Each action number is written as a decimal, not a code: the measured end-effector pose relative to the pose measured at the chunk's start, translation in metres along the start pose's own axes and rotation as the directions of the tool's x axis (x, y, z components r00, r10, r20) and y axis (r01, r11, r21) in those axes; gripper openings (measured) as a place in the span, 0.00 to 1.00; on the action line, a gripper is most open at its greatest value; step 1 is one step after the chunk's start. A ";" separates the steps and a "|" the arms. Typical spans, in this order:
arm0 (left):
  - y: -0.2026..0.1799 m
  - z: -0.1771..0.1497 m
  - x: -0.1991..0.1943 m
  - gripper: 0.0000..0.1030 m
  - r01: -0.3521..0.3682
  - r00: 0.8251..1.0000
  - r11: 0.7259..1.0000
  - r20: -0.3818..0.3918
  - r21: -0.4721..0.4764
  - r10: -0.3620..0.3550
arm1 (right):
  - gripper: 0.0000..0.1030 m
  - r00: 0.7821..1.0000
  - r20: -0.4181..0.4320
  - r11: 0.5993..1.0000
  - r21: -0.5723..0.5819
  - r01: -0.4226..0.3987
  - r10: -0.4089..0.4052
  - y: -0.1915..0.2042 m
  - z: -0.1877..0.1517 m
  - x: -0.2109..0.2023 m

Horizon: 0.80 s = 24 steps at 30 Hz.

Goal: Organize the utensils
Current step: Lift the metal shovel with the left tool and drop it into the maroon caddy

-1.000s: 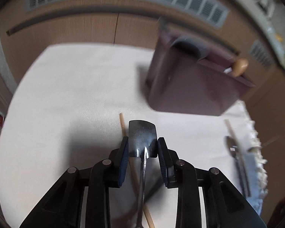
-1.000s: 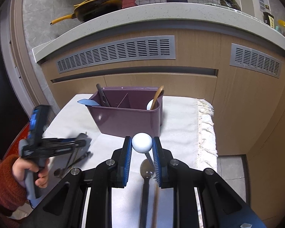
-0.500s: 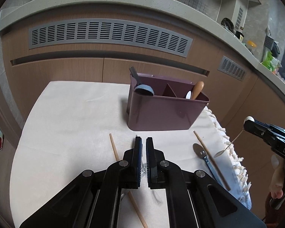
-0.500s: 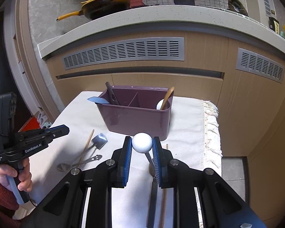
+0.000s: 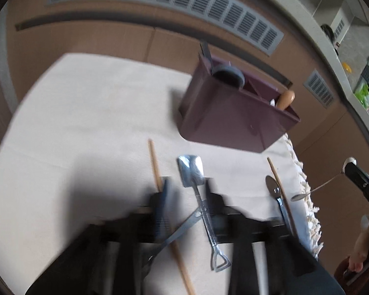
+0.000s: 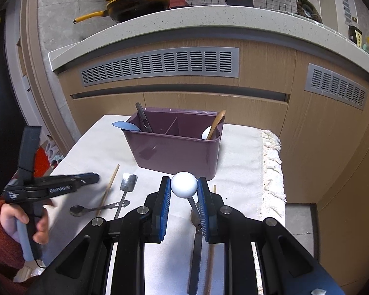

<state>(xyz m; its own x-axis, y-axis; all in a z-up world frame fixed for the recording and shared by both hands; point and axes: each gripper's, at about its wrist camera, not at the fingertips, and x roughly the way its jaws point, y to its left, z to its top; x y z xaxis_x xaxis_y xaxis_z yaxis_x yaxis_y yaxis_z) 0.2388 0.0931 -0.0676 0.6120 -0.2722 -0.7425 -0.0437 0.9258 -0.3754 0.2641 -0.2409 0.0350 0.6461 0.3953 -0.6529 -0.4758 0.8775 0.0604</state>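
While left claw (image 5: 185, 189) gapes over shovel spoon (image 5: 192, 169), right view alone shows right claw (image 6: 183, 198) clamping white-ball spoon (image 6: 183, 181).

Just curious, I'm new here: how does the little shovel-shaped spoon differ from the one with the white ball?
The shovel spoon lies loose on the cloth; the ball spoon is clamped by its ball in the right tongs, lifted. The shovel spoon has a square blade; the ball spoon a small oval bowl. Both are slim metal, outside the purple caddy.
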 end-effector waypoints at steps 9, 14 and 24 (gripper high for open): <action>-0.036 0.008 0.055 0.55 -0.247 0.969 0.969 -0.010 0.012 0.247 | 0.19 1.000 0.011 1.000 0.020 0.008 -0.008 -0.007 -0.004 0.008; -0.057 0.006 0.076 0.51 -0.348 0.937 0.936 -0.014 0.061 0.349 | 0.19 1.000 0.012 1.000 0.025 0.004 -0.005 -0.010 -0.008 0.013; -0.070 -0.004 0.060 0.32 -0.186 0.982 0.979 0.042 0.084 0.183 | 0.19 1.000 0.026 1.000 0.020 0.004 -0.005 -0.013 -0.007 0.009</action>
<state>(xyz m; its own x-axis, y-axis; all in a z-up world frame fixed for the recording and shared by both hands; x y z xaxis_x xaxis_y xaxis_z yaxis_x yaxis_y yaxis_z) 0.2751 0.0108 -0.0883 0.6261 -0.0871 -0.7748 -0.0901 0.9790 -0.1829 0.2715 -0.2504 0.0232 0.6635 0.3979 -0.6335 -0.4609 0.8845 0.0728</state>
